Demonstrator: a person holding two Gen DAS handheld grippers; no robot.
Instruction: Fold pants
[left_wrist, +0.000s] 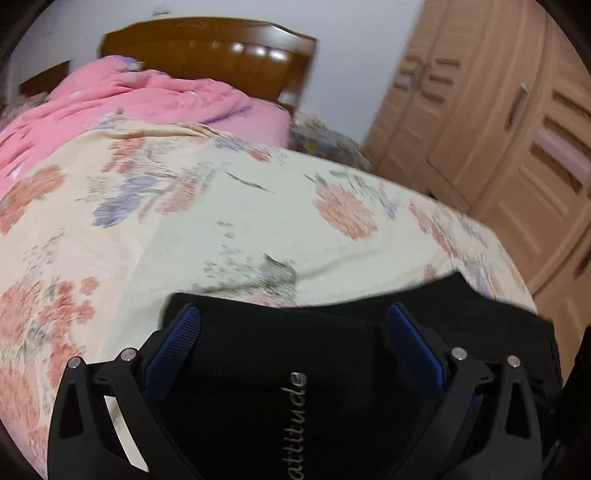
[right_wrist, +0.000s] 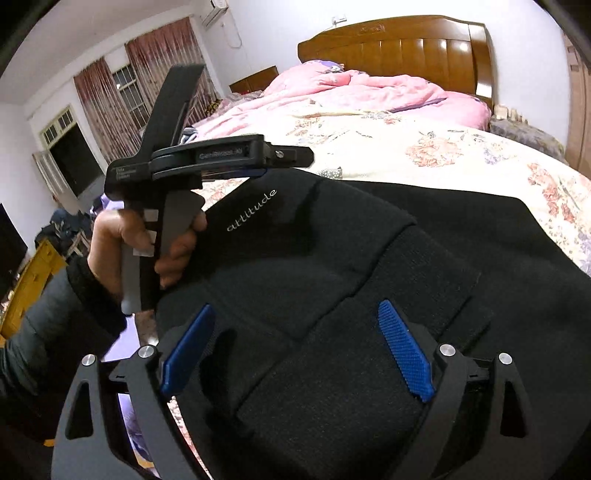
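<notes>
Black pants (left_wrist: 461, 295) with white "attitude" lettering lie folded on the floral bedsheet (left_wrist: 258, 221) near the bed's front edge. My left gripper (left_wrist: 295, 343) is open, its blue pads (left_wrist: 177, 343) wide apart over the lettered part of the cloth. In the right wrist view the pants (right_wrist: 332, 240) show several overlapping layers. My right gripper (right_wrist: 297, 349) hovers open over them, nothing pinched between its pads (right_wrist: 406, 350). The left gripper (right_wrist: 295, 157) is seen side-on at the pants' far left edge, held by a hand (right_wrist: 118, 243).
A rumpled pink quilt (left_wrist: 147, 99) lies at the head of the bed below the wooden headboard (left_wrist: 207, 48). A wooden wardrobe (left_wrist: 498, 129) stands close to the bed's right side. Yellow furniture (right_wrist: 33, 288) and curtained windows (right_wrist: 110, 99) are off to the left.
</notes>
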